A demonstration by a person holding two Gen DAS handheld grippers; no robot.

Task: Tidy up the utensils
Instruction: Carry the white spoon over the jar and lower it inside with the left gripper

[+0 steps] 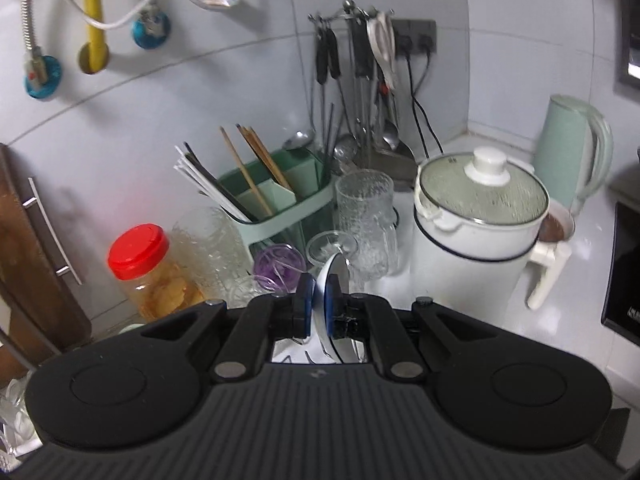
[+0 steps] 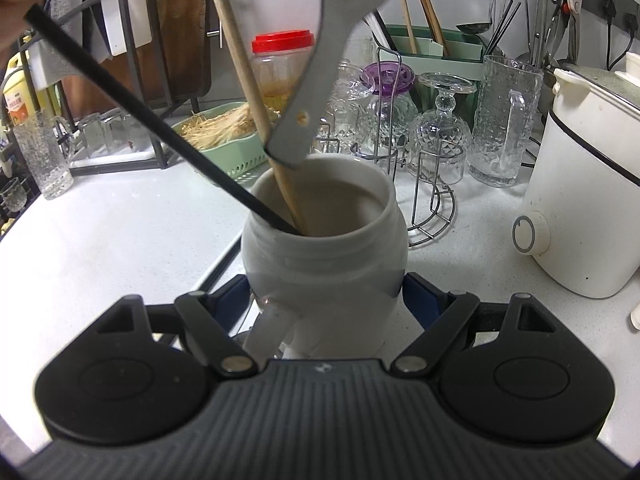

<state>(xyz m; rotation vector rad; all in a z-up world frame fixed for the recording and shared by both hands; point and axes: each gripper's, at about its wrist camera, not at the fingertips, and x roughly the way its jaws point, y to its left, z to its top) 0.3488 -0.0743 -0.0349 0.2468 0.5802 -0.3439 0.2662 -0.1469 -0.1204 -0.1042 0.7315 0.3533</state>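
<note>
My right gripper (image 2: 326,300) is shut on a white ceramic jar (image 2: 324,256) with a side handle, which stands on the white counter. A wooden handle (image 2: 248,76) and a thin black stick (image 2: 152,120) lean out of its mouth to the left. A flat grey utensil (image 2: 320,60) with a small hole near its lower end hangs tilted, its tip just over the jar's far rim. In the left wrist view my left gripper (image 1: 320,288) is shut on that thin utensil (image 1: 334,266), seen edge-on between the blue pads.
A green caddy (image 1: 276,200) with chopsticks, glass mugs (image 1: 366,220), a red-lidded jar (image 1: 148,272) and a white lidded pot (image 1: 476,236) crowd the back corner. A wire glass rack (image 2: 432,216) and a green basket (image 2: 224,136) stand behind the jar.
</note>
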